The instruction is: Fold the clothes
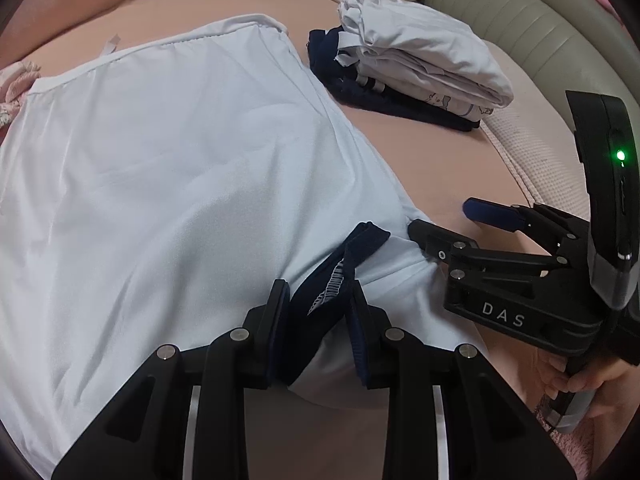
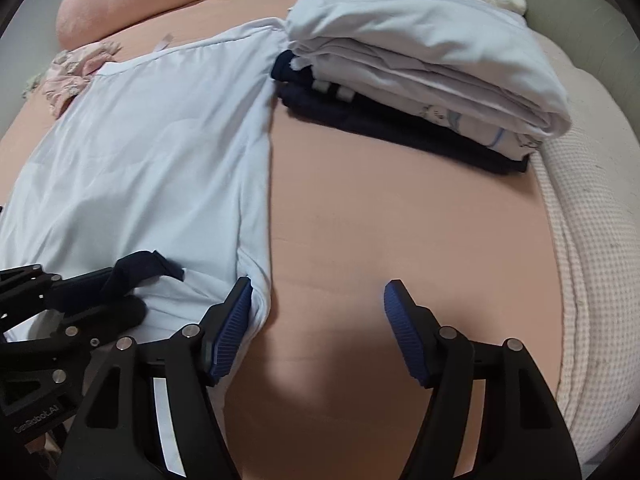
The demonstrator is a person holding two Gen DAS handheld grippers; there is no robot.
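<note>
Shirt [image 1: 160,168] on peach bed [image 2: 400,220]; left hand-held gripper [image 1: 316,312] apparently pinches its collar, right [image 2: 316,316] wide.

the black two-finger left gripper [image 1: 318,312], jaws pinched on a dark navy collar [image 1: 340,276]; beside it, the black right gripper [image 2: 318,320] gapes wide.

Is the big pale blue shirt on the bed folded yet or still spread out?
Spread out. The pale blue shirt lies flat across the bed, unlike the folded stack beside it.
</note>
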